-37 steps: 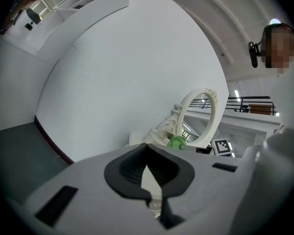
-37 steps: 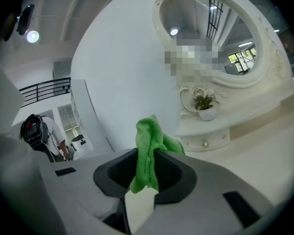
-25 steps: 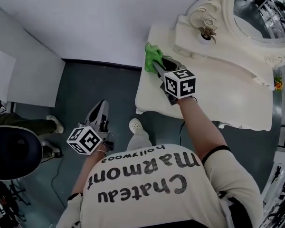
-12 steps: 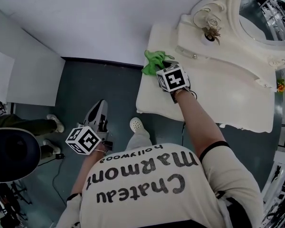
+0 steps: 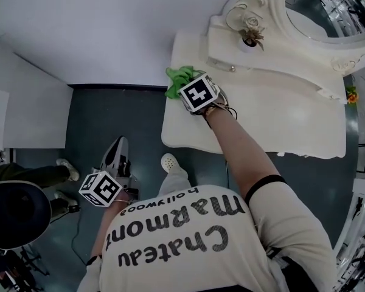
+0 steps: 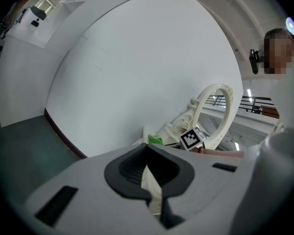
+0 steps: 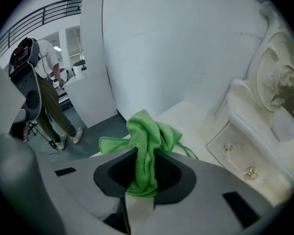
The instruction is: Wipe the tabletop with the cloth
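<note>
In the lower left of the head view, the left gripper [image 5: 117, 148] hung over the dark grey floor [image 5: 109, 114], its jaws together on nothing. Higher, near the centre, the right gripper [image 7: 146, 155] pinched a crumpled green microfibre cloth [image 7: 148, 131], which bunched out beyond the fingertips over the upper-left corner of the cream tabletop [image 5: 261, 123].

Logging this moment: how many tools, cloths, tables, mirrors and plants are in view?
Tools: 2, the left tool and the right tool
Cloth: 1, green
Table: 1
Mirror: 1
Plant: 1
Total: 6
</note>
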Tool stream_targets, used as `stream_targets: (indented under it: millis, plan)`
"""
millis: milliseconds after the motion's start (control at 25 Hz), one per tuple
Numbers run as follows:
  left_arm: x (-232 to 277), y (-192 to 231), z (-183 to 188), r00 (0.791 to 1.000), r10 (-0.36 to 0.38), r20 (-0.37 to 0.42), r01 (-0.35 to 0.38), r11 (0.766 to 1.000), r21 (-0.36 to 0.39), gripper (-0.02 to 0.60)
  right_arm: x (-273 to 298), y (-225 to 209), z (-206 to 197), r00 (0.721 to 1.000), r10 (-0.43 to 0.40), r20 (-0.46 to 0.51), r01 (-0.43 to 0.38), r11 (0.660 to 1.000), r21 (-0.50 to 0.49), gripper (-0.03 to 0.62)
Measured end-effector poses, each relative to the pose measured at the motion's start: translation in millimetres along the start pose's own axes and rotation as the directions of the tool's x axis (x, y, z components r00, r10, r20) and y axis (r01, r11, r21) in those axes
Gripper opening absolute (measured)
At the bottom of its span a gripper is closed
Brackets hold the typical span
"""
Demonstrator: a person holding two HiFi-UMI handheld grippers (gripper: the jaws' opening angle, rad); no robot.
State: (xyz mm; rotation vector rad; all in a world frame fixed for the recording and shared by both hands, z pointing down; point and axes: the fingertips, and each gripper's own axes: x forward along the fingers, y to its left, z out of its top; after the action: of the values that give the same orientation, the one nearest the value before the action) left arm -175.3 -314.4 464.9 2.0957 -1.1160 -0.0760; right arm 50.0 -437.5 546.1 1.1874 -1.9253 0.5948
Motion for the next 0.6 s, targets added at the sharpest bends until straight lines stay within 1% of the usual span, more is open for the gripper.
stream_targets:
  millis: [160,280,440,600]
  plan:
    - [-2.4,-8.1,0.1,1.0,-0.002,0.008,0.002,1.0,0.001,0.008,-4.7,-8.0,-8.2,0.999,-0.026,-0.019,0.026,1.0,-0.009,0.106]
    - [-5.3,-15.6,1.1,1.0,-0.009,0.016,0.009,1.0,0.012,0.008,-13.7,-26.4,-21.9,0.998,-0.057,-0.038,0.057,0.998,-0.002,0.104]
    - [-6.8,-25.0,-0.6,1.0,-0.016,0.018,0.016,1.0,0.017,0.008,-31.8,-59.9,-48.5,0.992,-0.111,-0.055,0.113,0.993,0.037,0.104]
    - [-4.1,-37.6,-5.3,0.999,-0.033,-0.001,0.033,0.999,0.023,0.008,-51.4,-89.8,-75.9,0.985,-0.16,-0.063,0.165,0.983,0.083,0.103]
